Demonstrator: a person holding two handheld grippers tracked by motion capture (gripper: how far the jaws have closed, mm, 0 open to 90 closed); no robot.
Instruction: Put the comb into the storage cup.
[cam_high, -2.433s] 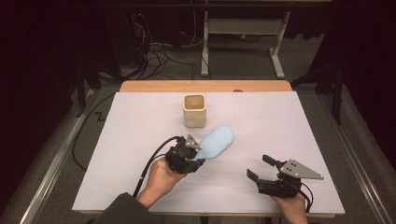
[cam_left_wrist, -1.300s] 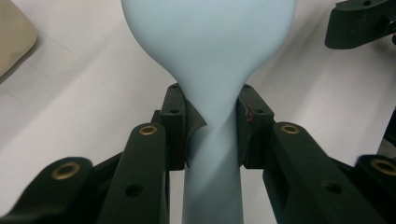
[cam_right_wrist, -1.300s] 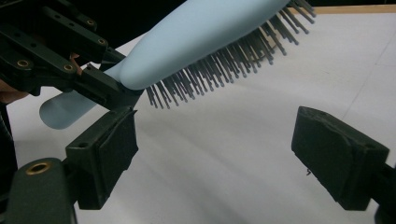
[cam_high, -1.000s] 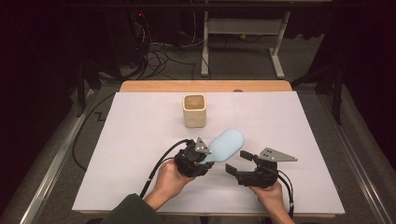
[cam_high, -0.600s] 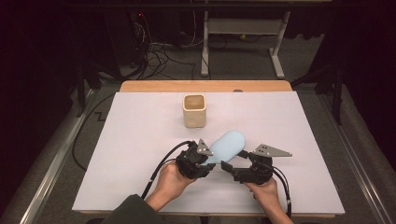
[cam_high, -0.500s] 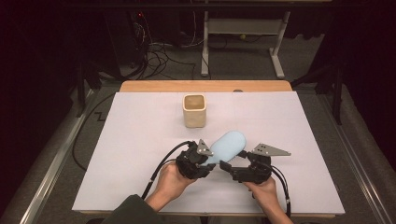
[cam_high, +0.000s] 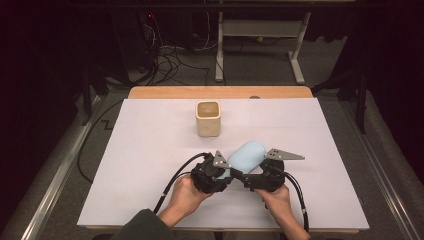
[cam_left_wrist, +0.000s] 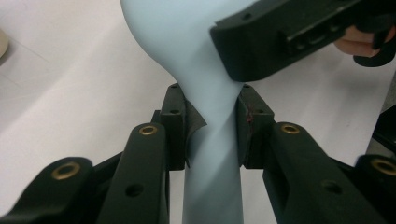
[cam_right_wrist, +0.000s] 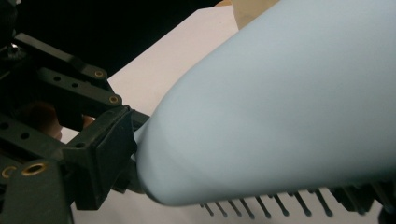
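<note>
A pale blue hairbrush (cam_high: 246, 154) is held just above the white table cover, its head pointing up and right. My left gripper (cam_high: 227, 172) is shut on its thin handle (cam_left_wrist: 212, 140), and both pads press the handle's sides. My right gripper (cam_high: 248, 176) has come in from the right, close under the brush head. One of its black fingers (cam_left_wrist: 280, 37) lies against the head. In the right gripper view the brush head (cam_right_wrist: 289, 93) looms large, with dark bristles (cam_right_wrist: 261, 207) along its lower edge and the left gripper's fingers (cam_right_wrist: 102, 154) at the neck. My right gripper's own jaws are hidden.
A cream square cup (cam_high: 208, 118) stands upright at the middle back of the white cover (cam_high: 125, 165). A wooden table edge (cam_high: 165, 93) runs behind it. Black cables trail from both grippers toward the front edge. Floor cables and a desk frame lie beyond the table.
My right gripper has moved left from the table's right front up to the brush head. The left gripper shifted slightly right with the brush earlier, then held still.
</note>
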